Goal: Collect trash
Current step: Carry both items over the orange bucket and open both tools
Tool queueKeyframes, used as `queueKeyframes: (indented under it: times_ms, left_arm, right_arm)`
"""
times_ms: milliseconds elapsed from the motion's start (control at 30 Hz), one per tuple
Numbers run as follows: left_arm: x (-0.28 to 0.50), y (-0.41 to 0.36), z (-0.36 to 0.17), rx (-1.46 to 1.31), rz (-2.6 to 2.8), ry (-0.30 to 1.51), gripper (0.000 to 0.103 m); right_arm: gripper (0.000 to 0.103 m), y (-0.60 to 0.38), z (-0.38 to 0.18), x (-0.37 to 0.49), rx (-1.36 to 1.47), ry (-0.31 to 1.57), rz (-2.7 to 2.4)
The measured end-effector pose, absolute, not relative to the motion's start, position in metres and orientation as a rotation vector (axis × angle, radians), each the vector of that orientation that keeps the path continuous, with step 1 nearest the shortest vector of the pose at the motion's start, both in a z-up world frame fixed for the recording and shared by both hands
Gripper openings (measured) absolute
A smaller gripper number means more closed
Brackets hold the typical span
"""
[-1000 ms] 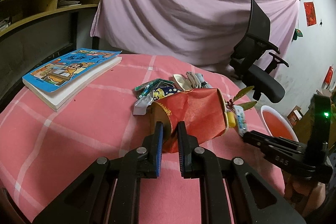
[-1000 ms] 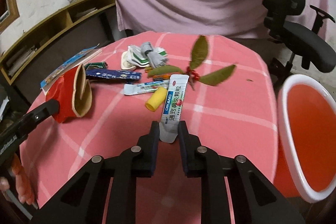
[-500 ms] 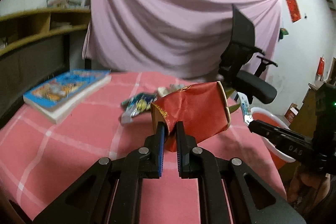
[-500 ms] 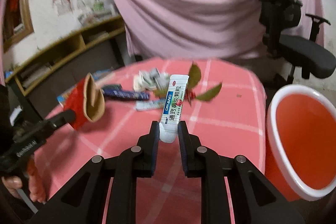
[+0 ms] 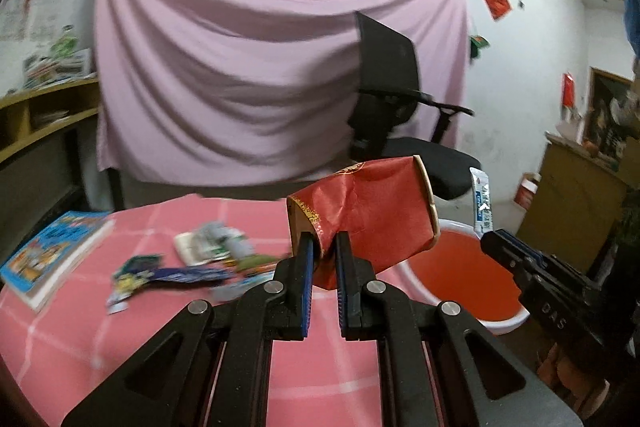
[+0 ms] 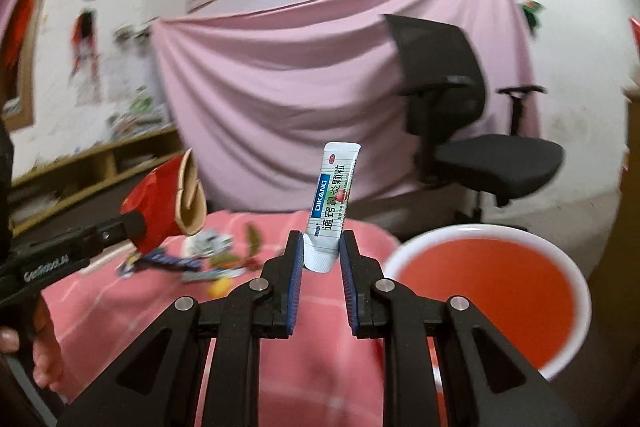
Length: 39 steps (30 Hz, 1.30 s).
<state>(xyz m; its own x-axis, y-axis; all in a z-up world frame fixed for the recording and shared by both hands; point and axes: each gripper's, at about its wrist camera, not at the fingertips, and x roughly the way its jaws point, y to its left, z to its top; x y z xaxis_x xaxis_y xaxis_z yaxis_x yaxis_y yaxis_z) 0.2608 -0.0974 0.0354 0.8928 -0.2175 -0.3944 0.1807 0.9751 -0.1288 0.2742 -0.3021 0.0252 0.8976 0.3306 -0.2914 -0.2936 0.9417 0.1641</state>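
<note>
On the pink table (image 5: 80,339) wrappers (image 5: 168,273) remain; beside the red bin (image 6: 484,291), left gripper (image 5: 322,247) clamps a red envelope (image 5: 372,215), right gripper (image 6: 322,247) a sachet (image 6: 334,195), neither dropped.

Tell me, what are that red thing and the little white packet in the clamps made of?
Red envelope: seemingly creased paper, red outside with gold print, plain tan inside at the open end. Sachet: glossy printed film, probably plastic or foil laminate, judging by its crimped sealed ends.
</note>
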Motion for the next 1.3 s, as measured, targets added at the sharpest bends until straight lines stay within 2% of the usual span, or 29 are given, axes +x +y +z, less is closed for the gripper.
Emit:
queueKeyframes:
  times_ms: [500,733,767,833,867,900,967,1133,1300]
  left_arm:
    - [0.358,-0.223,0.018,-0.044,-0.367,0.736,0.008]
    - [0.373,-0.242,0.005,-0.019,-0.394,0.81,0.008]
    - [0.373,-0.243,0.003,-0.006,-0.388,0.811,0.01]
    - [0.374,-0.242,-0.002,0.006,-0.374,0.816,0.022]
    - [0.375,-0.239,-0.004,-0.012,-0.371,0.824,0.033]
    - [0.374,-0.235,-0.007,-0.033,-0.371,0.824,0.036]
    - [0.375,-0.226,-0.009,-0.07,-0.366,0.828,0.036]
    - [0.365,-0.199,-0.001,-0.111,-0.322,0.777,0.036]
    - [0.342,-0.166,0.017,-0.121,-0.244,0.655,0.036]
  right_arm:
    - [0.018,-0.41,0.001,0.293,0.425,0.455,0.118]
    - [0.02,-0.428,-0.014,0.3,0.488,0.542,0.073]
    - [0.021,-0.429,-0.017,0.301,0.493,0.557,0.062]
    - [0.022,-0.431,-0.019,0.305,0.504,0.577,0.055]
    - [0.023,-0.431,-0.02,0.306,0.513,0.585,0.055]
    - [0.025,-0.431,-0.021,0.306,0.516,0.589,0.054]
    - [0.028,-0.43,-0.02,0.305,0.516,0.591,0.054]
    - [0.029,-0.428,-0.014,0.302,0.5,0.575,0.046]
    - [0.031,-0.417,0.009,0.291,0.479,0.447,0.033]
